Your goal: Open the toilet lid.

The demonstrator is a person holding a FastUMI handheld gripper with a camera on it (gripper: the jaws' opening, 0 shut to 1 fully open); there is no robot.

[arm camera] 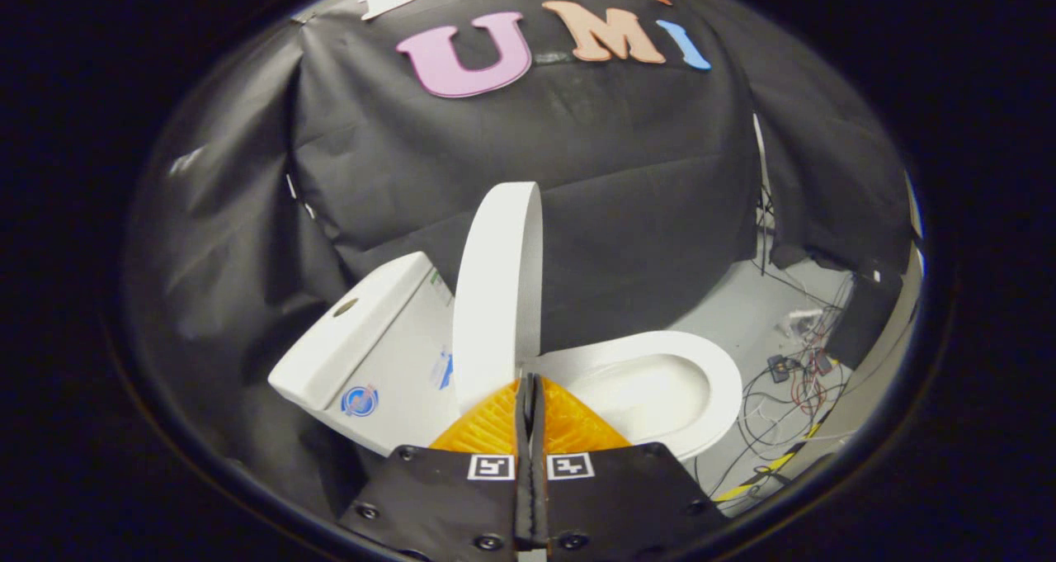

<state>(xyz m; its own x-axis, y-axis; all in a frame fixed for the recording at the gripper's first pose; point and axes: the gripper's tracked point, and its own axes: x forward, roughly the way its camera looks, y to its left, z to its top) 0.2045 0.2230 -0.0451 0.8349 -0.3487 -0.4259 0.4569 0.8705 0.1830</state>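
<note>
A white toilet stands on the floor ahead of me. Its lid [497,294] is raised almost upright, seen edge-on, leaning toward the tank [375,351] behind it. The seat [726,384] lies flat around the white bowl [648,397] to the right of the lid. My gripper [529,378] sits just in front of the lid's lower edge. Its two fingers are pressed together with nothing visible between them, their tips close to the hinge end of the lid.
Black cloth walls close in behind and beside the toilet. Tangled cables [784,397] and small devices lie on the pale floor [742,310] to the right of the bowl. A dark box [858,318] stands by the right wall.
</note>
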